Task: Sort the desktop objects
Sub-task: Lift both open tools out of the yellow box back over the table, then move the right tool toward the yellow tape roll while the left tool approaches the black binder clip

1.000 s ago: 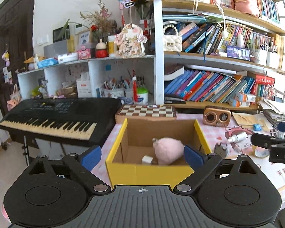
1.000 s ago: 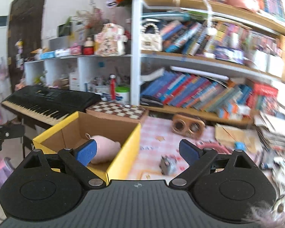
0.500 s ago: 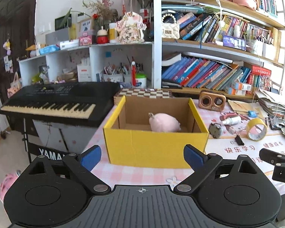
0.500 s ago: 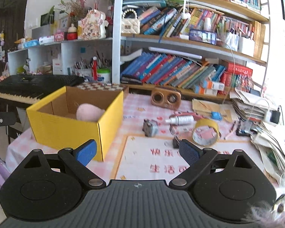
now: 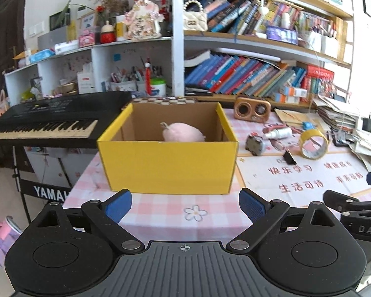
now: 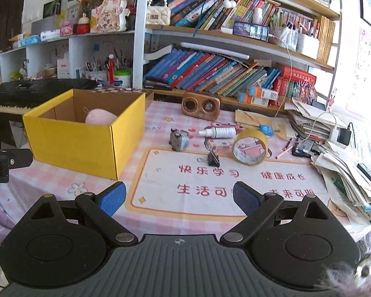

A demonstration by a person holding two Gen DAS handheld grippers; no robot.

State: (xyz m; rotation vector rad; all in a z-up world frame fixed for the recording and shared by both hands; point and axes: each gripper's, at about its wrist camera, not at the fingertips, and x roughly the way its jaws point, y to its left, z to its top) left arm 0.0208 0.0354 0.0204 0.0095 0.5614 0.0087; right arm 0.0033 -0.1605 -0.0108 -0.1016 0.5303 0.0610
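Observation:
A yellow cardboard box (image 5: 168, 165) (image 6: 71, 146) stands on the pink checked table with a pink plush (image 5: 183, 133) (image 6: 100, 117) inside. Right of it lie a grey toy (image 6: 178, 139), a white bottle (image 6: 219, 131), a black binder clip (image 6: 213, 158) and a yellow tape roll (image 6: 251, 147). My left gripper (image 5: 185, 206) is open and empty, in front of the box near the table's front edge. My right gripper (image 6: 179, 198) is open and empty, above the white mat in front of the loose items.
A wooden speaker (image 6: 200, 105) stands behind the items. A paper stack with cables (image 6: 338, 148) fills the right side. A black keyboard (image 5: 49, 126) sits left of the box. Bookshelves (image 6: 222, 49) run along the back.
Both grippers have pulled back from over the box toward the table's front edge. They stay open and empty. The pink plush rests in the box.

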